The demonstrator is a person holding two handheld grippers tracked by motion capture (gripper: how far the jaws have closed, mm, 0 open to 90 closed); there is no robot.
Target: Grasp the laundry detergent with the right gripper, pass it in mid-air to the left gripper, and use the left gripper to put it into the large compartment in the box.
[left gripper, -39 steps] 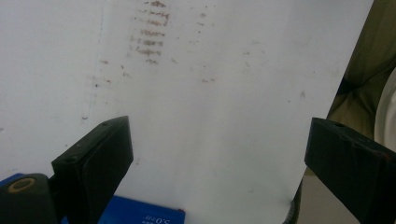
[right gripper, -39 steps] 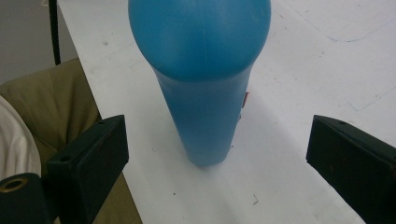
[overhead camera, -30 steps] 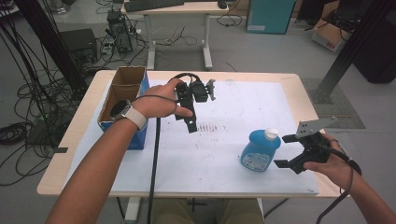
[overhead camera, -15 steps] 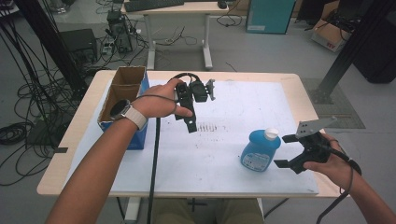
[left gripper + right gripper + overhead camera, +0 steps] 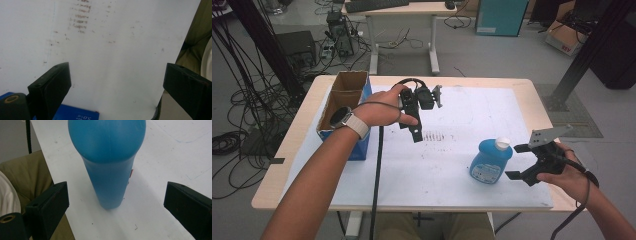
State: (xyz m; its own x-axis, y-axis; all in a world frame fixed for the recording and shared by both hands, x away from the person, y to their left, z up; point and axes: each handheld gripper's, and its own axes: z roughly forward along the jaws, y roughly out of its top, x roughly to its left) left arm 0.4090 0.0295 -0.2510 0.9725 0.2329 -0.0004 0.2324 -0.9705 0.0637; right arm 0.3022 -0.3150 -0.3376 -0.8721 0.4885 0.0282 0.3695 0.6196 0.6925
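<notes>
A blue bottle (image 5: 488,161) with a white cap stands upright on the white-covered table (image 5: 437,175), near its front right. My right gripper (image 5: 515,161) is held level just to the right of it, jaws open and pointing at the bottle without touching it. In the right gripper view the bottle (image 5: 110,162) stands just ahead of the open right gripper (image 5: 116,206). My left gripper (image 5: 427,115) is held above the middle of the table by a hand with a wristwatch. In the left gripper view the left gripper (image 5: 116,85) is open over the bare white table (image 5: 112,50).
An open cardboard box (image 5: 343,105) with blue sides stands at the table's left edge; its blue corner (image 5: 80,115) appears low in the left gripper view. Dark smudges (image 5: 437,135) mark the sheet mid-table. A black cable (image 5: 377,170) hangs from the left gripper over the front edge.
</notes>
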